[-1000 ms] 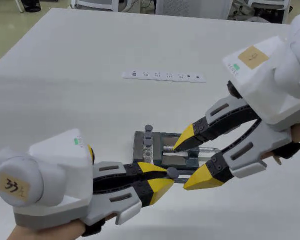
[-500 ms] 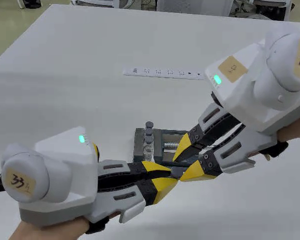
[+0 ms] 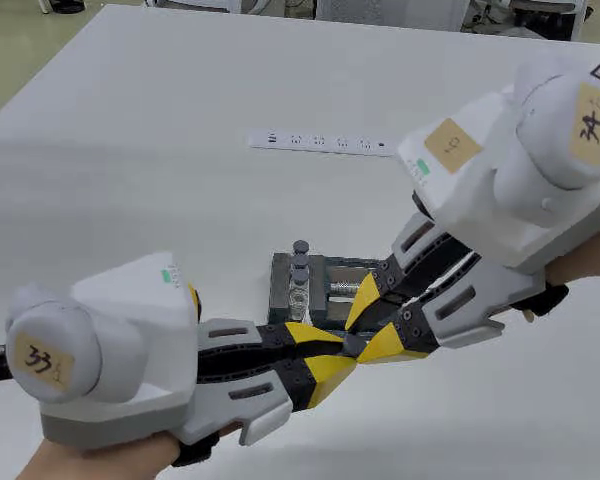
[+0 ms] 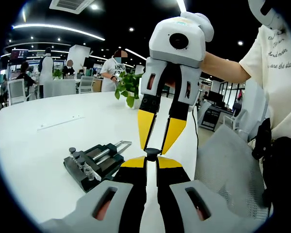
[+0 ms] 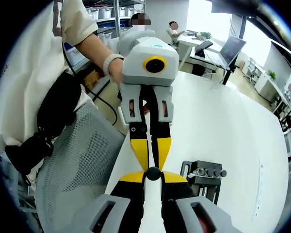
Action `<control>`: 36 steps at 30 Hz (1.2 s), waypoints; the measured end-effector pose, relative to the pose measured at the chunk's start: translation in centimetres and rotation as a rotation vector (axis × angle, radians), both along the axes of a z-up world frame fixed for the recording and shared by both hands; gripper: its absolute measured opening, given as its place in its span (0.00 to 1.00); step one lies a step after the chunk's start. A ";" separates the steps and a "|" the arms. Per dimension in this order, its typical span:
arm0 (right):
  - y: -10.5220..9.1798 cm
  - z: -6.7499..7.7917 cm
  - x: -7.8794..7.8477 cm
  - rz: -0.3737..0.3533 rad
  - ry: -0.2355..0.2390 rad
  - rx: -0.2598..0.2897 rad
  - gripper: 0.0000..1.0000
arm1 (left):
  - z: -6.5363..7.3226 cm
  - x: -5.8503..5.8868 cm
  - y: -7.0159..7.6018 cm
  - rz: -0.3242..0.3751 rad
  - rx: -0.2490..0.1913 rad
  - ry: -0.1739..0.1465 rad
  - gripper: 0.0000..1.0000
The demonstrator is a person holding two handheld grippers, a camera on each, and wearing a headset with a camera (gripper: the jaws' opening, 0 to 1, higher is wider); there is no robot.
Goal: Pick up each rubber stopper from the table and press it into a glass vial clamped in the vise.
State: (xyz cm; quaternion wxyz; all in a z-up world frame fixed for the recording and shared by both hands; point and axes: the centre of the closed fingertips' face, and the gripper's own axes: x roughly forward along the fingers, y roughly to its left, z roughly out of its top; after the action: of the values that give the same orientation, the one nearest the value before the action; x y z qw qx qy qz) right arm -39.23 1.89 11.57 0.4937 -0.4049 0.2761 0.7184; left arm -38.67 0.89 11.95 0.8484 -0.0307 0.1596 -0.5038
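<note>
The white table [image 3: 130, 150] spreads across the head view. Over its near edge the two grippers meet tip to tip. The right gripper [image 3: 355, 343] reaches down from the upper right, and the left gripper [image 3: 346, 350] comes in low from the lower left, each held in a hand.

Behind their meeting tips a dark vise [image 3: 320, 272] sits flat on the table. Farther back, well apart from it, a white power strip [image 3: 320, 143] lies across the table.

A short row of glass vials [image 3: 299, 278] stands clamped upright in the vise. The ones at the far end carry dark stoppers, but whether the nearest one is capped cannot be told.

The smallest thing is the loose rubber stopper [image 4: 152, 153] — dark, round-headed, up in the air off the table, near the vise but clear of it and of the vials.

In the left gripper view, that gripper's yellow-tipped jaws are drawn in to a narrow slit. The stopper is caught at their very ends, and the right gripper's tips converge on its head from above.

In the right gripper view the stopper [image 5: 153, 173] is pinched between that gripper's own nearly closed tips — both pairs of jaws are on it at once.
</note>
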 end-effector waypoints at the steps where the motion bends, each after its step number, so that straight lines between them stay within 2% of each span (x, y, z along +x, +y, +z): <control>1: 0.0 0.0 0.0 0.005 -0.002 -0.006 0.08 | 0.0 0.0 0.0 0.000 -0.002 0.002 0.02; 17: -0.4 0.0 0.0 0.007 0.018 -0.041 0.06 | 0.0 -0.1 -0.3 -0.017 0.018 -0.018 0.02; 26: -0.4 -0.1 -0.1 0.018 0.016 -0.047 0.06 | -0.1 -0.1 -0.4 -0.022 0.014 -0.006 0.02; 36: -0.2 -0.6 -0.5 0.025 0.020 -0.061 0.06 | -0.7 -0.3 -0.3 -0.037 0.042 -0.023 0.04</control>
State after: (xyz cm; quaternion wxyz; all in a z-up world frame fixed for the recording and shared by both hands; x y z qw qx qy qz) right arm -39.70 1.73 10.95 0.4692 -0.4159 0.2975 0.7199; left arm -38.97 0.55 11.27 0.8411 -0.0039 0.1609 -0.5164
